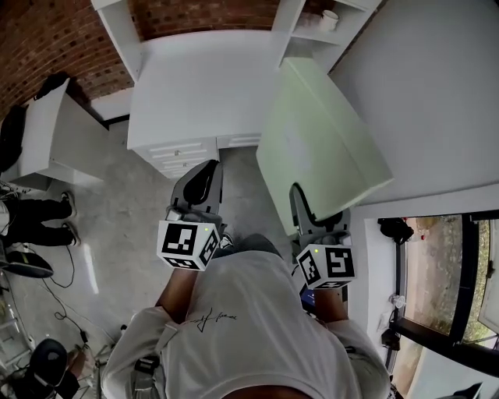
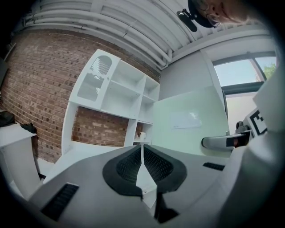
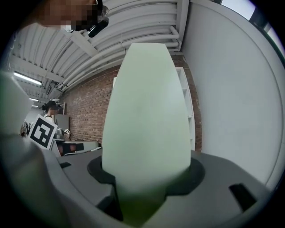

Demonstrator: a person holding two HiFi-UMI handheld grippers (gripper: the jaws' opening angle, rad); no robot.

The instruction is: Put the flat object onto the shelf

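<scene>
Flat board (image 1: 323, 140) is clamped at its near edge between the jaws of the right tool (image 1: 302, 209) and reaches forward and up from it. Held at only one edge, such a wide panel may, I think, twist, slip out, or knock the shelf (image 1: 300, 27) ahead of the tool. It looks pale green, smooth, rigid and tilted. The left tool (image 1: 204, 183) is closed and holds nothing.

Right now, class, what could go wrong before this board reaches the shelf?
1. Only the right gripper clamps the pale green board, at one edge; the left gripper is shut and off it, so the board may twist or slip.
2. Its far end could knock the white cup on the shelf.
</scene>
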